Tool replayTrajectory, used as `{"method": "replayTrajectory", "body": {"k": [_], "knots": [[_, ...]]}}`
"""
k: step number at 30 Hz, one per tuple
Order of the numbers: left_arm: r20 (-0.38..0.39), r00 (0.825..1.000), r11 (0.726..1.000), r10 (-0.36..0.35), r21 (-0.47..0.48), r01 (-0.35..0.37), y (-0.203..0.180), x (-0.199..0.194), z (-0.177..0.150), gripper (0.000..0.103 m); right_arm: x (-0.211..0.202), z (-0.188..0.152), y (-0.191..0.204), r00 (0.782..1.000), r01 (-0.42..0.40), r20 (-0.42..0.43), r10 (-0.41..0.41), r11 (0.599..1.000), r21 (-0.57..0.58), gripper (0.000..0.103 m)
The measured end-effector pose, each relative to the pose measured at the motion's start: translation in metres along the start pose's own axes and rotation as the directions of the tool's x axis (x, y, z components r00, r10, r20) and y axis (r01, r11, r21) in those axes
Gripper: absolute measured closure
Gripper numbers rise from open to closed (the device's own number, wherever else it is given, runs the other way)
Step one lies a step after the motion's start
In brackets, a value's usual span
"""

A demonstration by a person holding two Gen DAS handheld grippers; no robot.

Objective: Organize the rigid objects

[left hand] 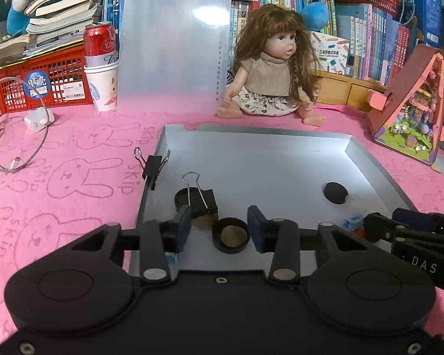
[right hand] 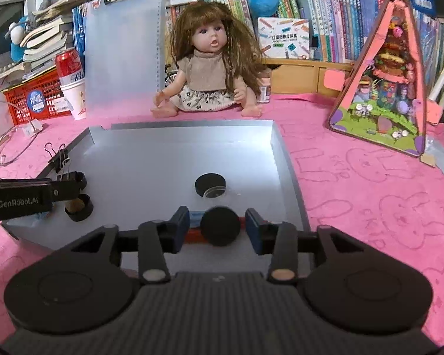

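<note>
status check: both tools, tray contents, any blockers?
Left tool open around the open black cap. Right tool open, black disc between its fingers. Both over the grey tray. Binder clip crowds the left tool.

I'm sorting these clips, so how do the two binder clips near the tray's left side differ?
One binder clip is clamped on the tray wall; the other clip lies inside the tray, on the floor. The wall clip's wire handles splay to either side; the inner clip's handles stand up together. The inner clip sits by the left hand-held gripper, beside a round black cap; the wall clip is farther off. Both are black with silver wire handles.
</note>
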State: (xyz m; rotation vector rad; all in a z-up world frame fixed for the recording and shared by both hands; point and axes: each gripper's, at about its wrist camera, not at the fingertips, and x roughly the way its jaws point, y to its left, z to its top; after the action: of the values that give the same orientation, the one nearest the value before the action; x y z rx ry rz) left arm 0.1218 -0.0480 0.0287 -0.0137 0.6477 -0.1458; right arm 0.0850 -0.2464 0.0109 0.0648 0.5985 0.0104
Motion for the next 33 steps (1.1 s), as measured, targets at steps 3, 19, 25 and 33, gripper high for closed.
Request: {"method": "replayTrajectory", "body": {"k": [3,19,25,33], "knots": [[0.009,1.0,1.0,-0.008,-0.004,0.008,0.001,-0.014,-0.005,0.053,-0.014,-0.004,0.001,1.0,0.011,0.027,-0.011,1.0,0.0,0.033],[-0.004,1.0,1.0,-0.002,0.026,0.002,0.001,-0.075,-0.06,0.04,-0.06,-0.042,0.011,0.997,0.054,0.048,-0.052,0.998,-0.023,0.017],[-0.072,0.997,1.0,0.014,0.014,-0.013,0.002,-0.058,-0.071,0.039,-0.044,-0.053,0.012,0.997,0.073,-0.02,-0.074,0.997,-0.016,0.017],[-0.075,0.997,1.0,0.019,0.008,-0.018,0.001,-0.05,-0.073,0.026,-0.035,-0.06,0.012,0.993,0.107,-0.039,-0.108,0.994,-0.014,0.013]]}}
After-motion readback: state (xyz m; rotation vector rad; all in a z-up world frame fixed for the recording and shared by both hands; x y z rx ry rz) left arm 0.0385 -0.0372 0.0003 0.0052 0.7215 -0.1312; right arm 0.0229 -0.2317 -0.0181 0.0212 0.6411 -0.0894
